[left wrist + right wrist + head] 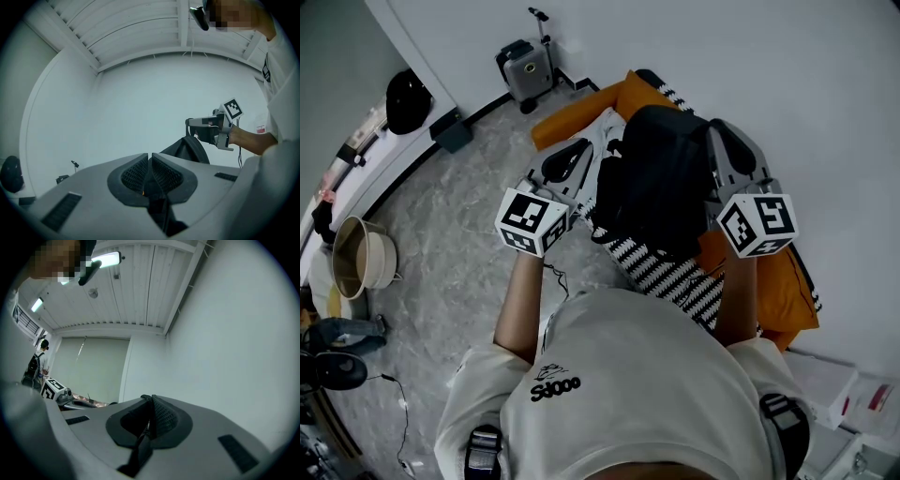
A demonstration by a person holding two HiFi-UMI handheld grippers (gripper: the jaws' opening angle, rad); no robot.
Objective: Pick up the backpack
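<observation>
- The left gripper [581, 155] and the right gripper [724, 141] flank a black backpack [661, 183], 1 on each side, both pointing level.
- The backpack hangs between the 2 grippers, above an orange mat [581, 108] and a black-and-white cloth [661, 272].
- In the left gripper view, the left gripper's [149, 161] jaws are pressed together, with a thin dark strip of the backpack pinched between the pads.
- That view also shows the backpack's top [186, 149] just beyond the jaws, with the right gripper [192, 123] at its upper loop.
- In the right gripper view, the right gripper's [151, 404] jaws are closed tight, and a black strap runs down from between the pads.
- The mat lies on the floor [459, 187] against a white wall.
- A small suitcase [527, 67] stands by the wall, well apart from the mat's far end.
- A bucket [361, 258] sits at the left edge of the head view.
</observation>
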